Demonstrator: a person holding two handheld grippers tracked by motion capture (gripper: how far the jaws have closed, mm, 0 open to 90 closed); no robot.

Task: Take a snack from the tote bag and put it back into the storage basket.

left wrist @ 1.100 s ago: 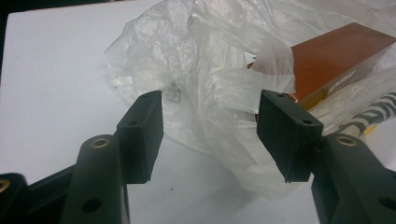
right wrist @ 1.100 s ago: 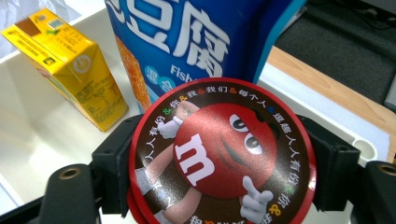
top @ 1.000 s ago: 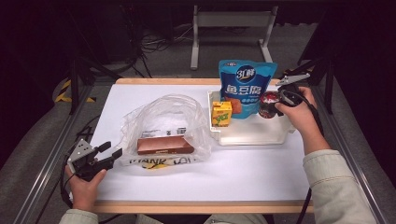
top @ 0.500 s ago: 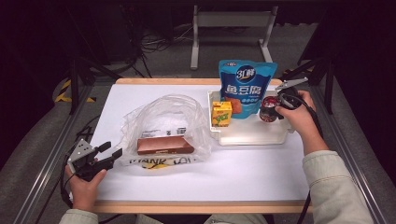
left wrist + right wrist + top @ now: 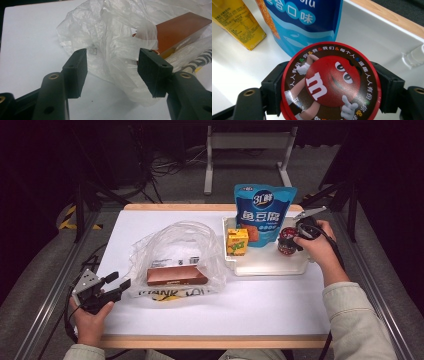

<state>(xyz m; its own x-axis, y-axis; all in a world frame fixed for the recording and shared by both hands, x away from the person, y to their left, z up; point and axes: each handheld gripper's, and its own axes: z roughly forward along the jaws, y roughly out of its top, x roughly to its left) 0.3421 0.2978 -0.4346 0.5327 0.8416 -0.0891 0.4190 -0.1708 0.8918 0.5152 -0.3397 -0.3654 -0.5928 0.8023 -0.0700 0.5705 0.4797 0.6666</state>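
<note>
Two grippers were mine to watch from above: the right gripper [image 5: 295,238] pinched a round candy tub [image 5: 287,240] over the white tray [image 5: 270,266], beside a blue pouch [image 5: 263,212] and a yellow carton [image 5: 237,242]. Along the left gripper [image 5: 112,67], jaws were spread and empty before the clear plastic bag [image 5: 117,37] holding a brown box [image 5: 178,31]. From the right gripper's view, I would keep the tub level and squeezed evenly; its red lid [image 5: 331,81] read "m".

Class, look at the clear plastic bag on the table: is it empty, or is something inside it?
Not empty. The plastic bag holds a brown box, seen through the film; the left gripper faces it, jaws open.
</note>
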